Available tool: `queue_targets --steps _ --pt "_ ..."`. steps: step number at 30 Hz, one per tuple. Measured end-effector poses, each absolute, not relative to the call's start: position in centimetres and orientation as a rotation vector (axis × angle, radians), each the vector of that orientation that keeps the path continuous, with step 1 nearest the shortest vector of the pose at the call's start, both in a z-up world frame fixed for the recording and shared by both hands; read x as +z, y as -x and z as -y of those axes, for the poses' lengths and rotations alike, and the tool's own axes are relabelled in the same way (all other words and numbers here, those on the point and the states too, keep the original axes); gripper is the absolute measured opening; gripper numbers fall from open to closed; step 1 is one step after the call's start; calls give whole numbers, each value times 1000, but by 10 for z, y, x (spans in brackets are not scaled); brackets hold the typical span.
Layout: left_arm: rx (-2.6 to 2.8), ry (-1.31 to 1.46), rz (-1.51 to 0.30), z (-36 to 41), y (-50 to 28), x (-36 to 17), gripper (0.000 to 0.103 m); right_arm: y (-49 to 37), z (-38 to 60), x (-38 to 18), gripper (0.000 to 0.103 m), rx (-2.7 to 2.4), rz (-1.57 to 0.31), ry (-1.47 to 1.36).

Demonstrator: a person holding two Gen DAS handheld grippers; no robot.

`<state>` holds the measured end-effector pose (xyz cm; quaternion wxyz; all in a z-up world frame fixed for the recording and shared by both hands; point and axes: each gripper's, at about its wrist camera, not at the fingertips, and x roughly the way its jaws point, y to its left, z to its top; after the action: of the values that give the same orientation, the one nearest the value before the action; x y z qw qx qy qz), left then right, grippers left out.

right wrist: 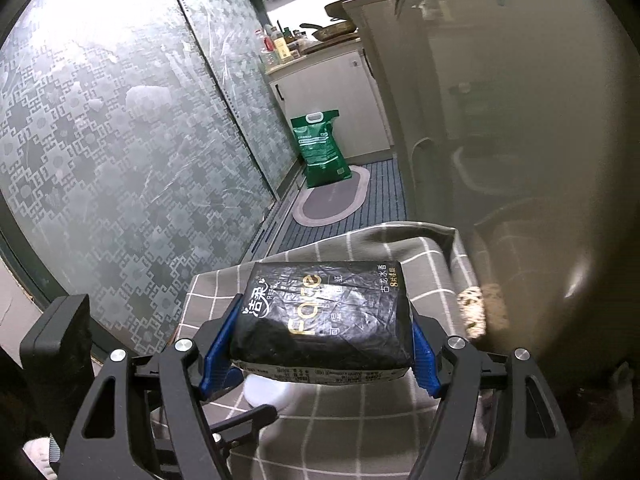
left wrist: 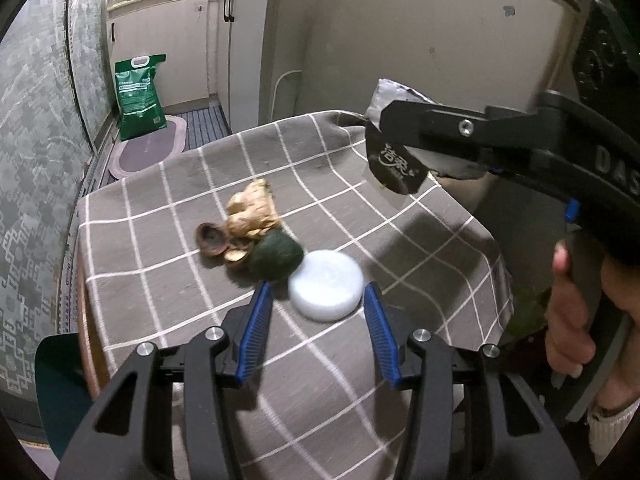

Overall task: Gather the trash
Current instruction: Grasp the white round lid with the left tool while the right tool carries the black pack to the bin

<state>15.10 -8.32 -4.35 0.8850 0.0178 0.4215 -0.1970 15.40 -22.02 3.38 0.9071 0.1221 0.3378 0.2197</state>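
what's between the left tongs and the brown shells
In the left wrist view, the white disc lies just ahead of the open left tongs, and the dark green lump sits between the disc and the shells.

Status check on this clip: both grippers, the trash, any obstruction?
Right gripper shut on black tissue pack, held above the table. Left gripper open, fingers either side of white disc, not gripping. Peels and avocado crowd the disc's far side.

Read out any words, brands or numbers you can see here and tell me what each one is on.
"洁柔" and "Face": black tissue pack clamped in the right gripper.
"DAS", cut off: right gripper body.
Small print on the pack's edge and the green bag: too small to read.
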Motion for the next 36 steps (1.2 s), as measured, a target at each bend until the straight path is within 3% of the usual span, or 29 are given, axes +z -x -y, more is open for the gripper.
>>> queue_targets --steps 9,13,18,36 --pt "-364 -74 -863 100 -165 -47 51 -149 236 36 73 441 -687 -241" --pt "-338 -111 -842 105 -168 -49 42 -147 242 39 73 435 -680 -228" --pt "-338 -94 -843 103 -169 -48 41 -147 242 40 73 435 -679 -226" --pt "-318 48 -765 38 -145 -10 41 -146 188 49 73 496 -704 -178"
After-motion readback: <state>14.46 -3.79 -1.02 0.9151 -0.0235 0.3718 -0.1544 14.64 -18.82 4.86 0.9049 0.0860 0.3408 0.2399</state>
